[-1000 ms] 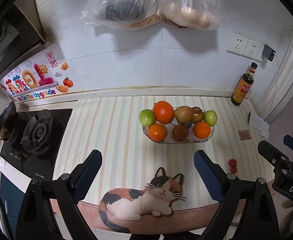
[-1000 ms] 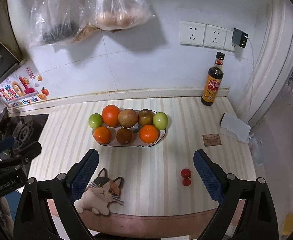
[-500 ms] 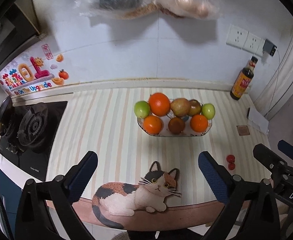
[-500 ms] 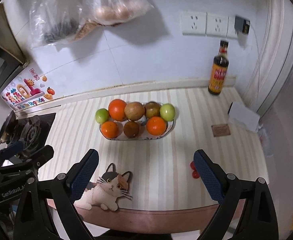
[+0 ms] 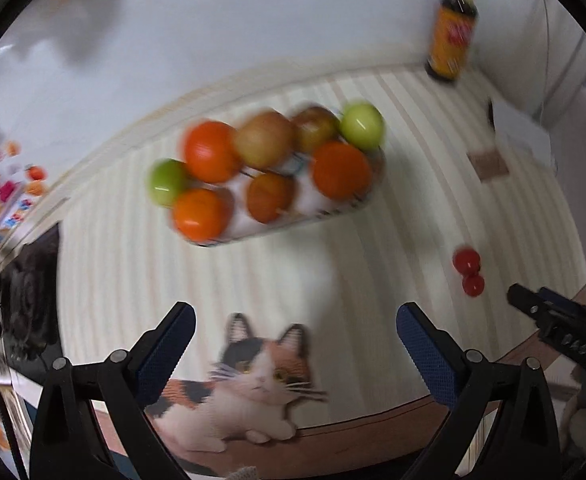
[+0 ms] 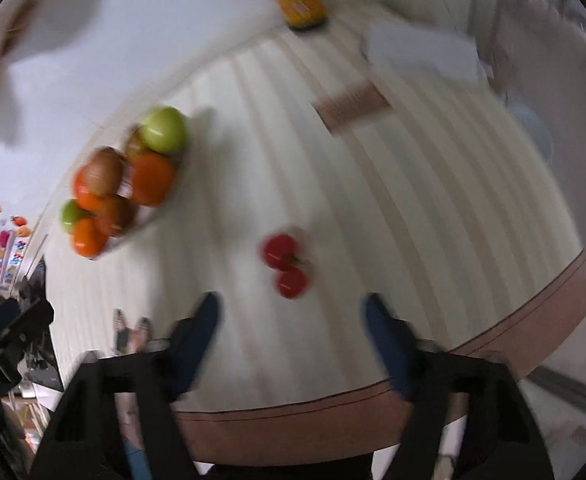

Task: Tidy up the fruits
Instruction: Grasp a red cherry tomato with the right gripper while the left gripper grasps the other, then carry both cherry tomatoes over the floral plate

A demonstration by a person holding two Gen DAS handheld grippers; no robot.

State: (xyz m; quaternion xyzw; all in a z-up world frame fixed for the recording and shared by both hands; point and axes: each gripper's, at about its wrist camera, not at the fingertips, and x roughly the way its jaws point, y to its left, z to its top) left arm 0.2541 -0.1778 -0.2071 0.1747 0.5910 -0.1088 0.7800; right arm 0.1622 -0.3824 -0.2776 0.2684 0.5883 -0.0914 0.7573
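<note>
Stove darkens the far left edge of the striped counter; beside it the left gripper hangs wide open and empty above a cat-shaped mat. Further back stands the fruit bowl, heaped with oranges and green apples. Right of it lie two small red fruits, touching each other, just ahead of the right gripper, whose jaws are closing on nothing.
</note>
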